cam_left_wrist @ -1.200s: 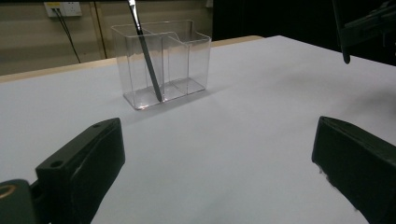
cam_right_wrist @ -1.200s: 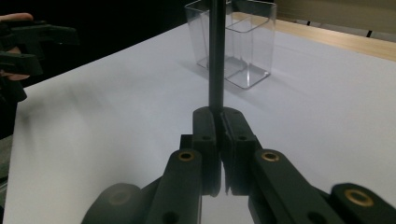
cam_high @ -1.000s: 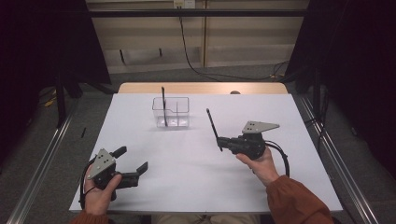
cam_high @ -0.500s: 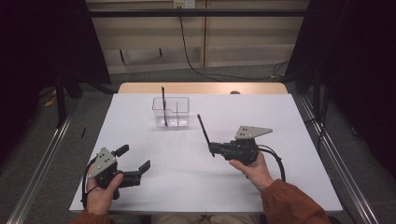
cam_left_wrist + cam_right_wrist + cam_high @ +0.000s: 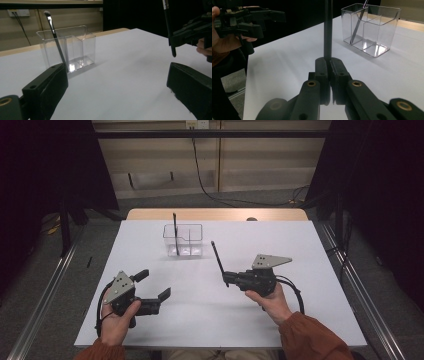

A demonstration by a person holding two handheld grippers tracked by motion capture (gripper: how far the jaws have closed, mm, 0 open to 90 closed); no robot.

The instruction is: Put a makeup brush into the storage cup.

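**Second brush on its way to the holder**

The right tool (image 5: 227, 280) is clamped tight on a thin black brush (image 5: 218, 260), gripping it near its lower end so that the shaft rises up and away from the jaws; in the right gripper view the brush (image 5: 328, 30) stands straight up out of the closed jaws. It is held in the air above the white worktop (image 5: 310, 250), near the middle and apart from the clear holder (image 5: 183, 240) that stands toward the far edge. One brush (image 5: 175, 232) already leans inside the holder, in its left compartment as the high view shows it; the left gripper view shows its bristle tip (image 5: 47, 13) sticking out over the rim.

The left tool (image 5: 152, 290) hangs near the front left of the worktop with its jaws spread wide and nothing between them.

The step in hand looks like the carry: the held brush is gripped and lifted but not yet over the holder. The next move calls for bringing the brush above an open compartment, tilting it so one end points down past the rim, lowering it clear of the divider and the brush already there, then letting go.
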